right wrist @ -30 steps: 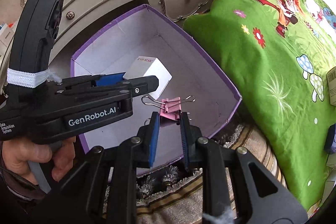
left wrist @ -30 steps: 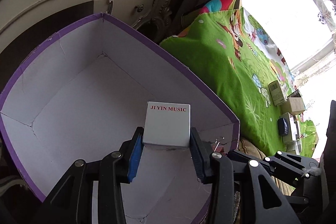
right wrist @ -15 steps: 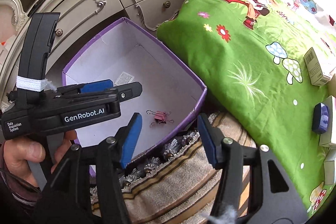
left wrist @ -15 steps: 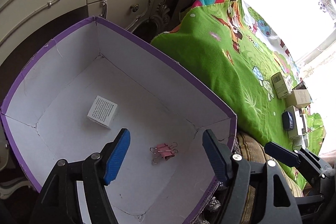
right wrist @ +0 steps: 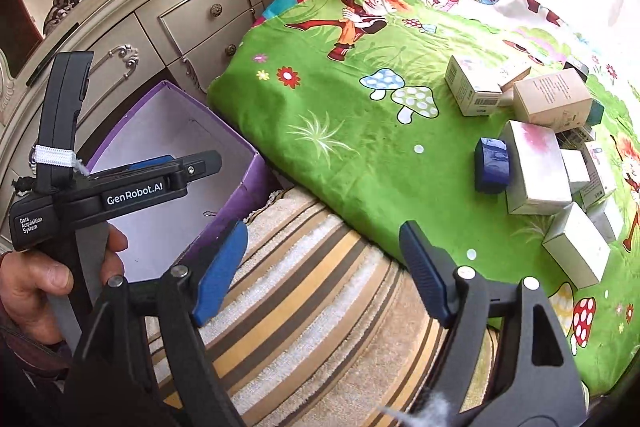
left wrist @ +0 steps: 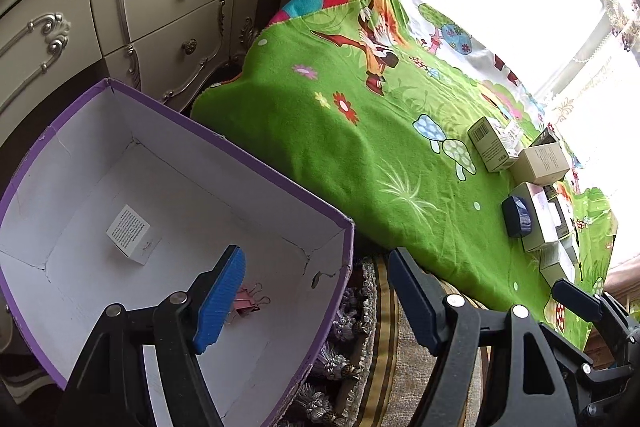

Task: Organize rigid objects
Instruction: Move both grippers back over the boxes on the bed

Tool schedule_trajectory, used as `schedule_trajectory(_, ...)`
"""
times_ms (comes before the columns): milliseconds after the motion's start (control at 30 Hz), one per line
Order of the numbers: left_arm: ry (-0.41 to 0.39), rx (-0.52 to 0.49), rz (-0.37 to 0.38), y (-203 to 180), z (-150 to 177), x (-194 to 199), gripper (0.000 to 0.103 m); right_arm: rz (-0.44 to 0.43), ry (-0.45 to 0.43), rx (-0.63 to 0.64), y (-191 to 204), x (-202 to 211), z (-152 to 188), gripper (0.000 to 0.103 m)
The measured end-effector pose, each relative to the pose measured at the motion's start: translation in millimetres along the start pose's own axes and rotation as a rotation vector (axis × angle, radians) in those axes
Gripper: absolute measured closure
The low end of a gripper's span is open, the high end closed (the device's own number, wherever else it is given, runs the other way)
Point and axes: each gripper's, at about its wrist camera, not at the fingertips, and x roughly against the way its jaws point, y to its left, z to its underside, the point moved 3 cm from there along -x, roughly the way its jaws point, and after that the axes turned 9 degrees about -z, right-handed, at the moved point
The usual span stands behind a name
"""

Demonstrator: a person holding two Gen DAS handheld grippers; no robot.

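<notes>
**Back to the pile for the next box**

With both drops made, the left gripper and right gripper, jaws just opened and empty, faced the boxes at right; approaching one outer box squarely seemed wisest.

A cream dresser stands beside the bed's green cartoon blanket; a striped cover lies below it.

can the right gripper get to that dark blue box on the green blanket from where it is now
Probably yes. The right gripper is open and empty over the striped cushion, and the dark blue box lies ahead with bare green blanket between; only the pale box behind crowds it.
</notes>
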Motion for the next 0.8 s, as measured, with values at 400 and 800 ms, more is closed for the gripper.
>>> schedule_trajectory(400,0.006,-0.25,0.032,-90.3,5.1,-4.2,0.028,0.258,-0.114,-0.32,-121.1,48.1,23.3,0.008)
schedule_trajectory(800,0.063,-0.371,0.107,-161.6,15.9,-17.8,0.028,0.372,-0.089,-0.529,-189.6,49.3,40.0,0.008)
